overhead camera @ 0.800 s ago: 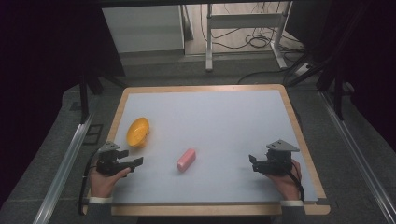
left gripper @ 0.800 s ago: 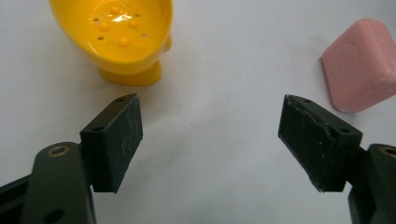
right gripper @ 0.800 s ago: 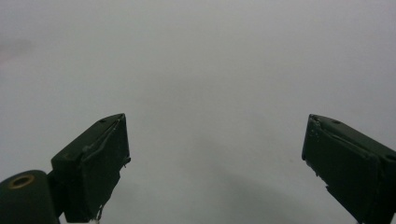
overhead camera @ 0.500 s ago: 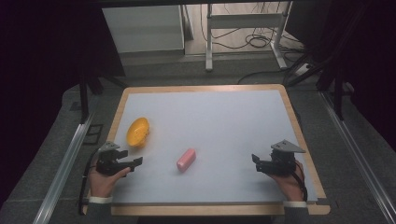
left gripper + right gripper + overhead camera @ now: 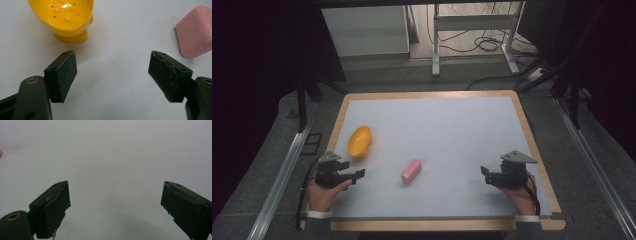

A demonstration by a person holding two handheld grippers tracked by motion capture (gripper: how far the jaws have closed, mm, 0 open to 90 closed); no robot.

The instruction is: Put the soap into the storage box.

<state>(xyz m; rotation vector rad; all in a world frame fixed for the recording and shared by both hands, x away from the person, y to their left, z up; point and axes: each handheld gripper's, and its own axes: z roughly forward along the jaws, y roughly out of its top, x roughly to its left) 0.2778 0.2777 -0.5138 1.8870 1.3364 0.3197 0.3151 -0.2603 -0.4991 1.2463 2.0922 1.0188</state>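
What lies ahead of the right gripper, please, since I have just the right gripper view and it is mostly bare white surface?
Observer: In the high view a pink block lies on the table, between the right gripper and the left gripper.
Operator: Is anything else on the table?
Observer: Yes, a yellow dish sits beyond the left gripper, apart from the block.
Operator: Is the left gripper holding anything?
Observer: No, in the left gripper view its jaws stand wide apart with nothing between them.
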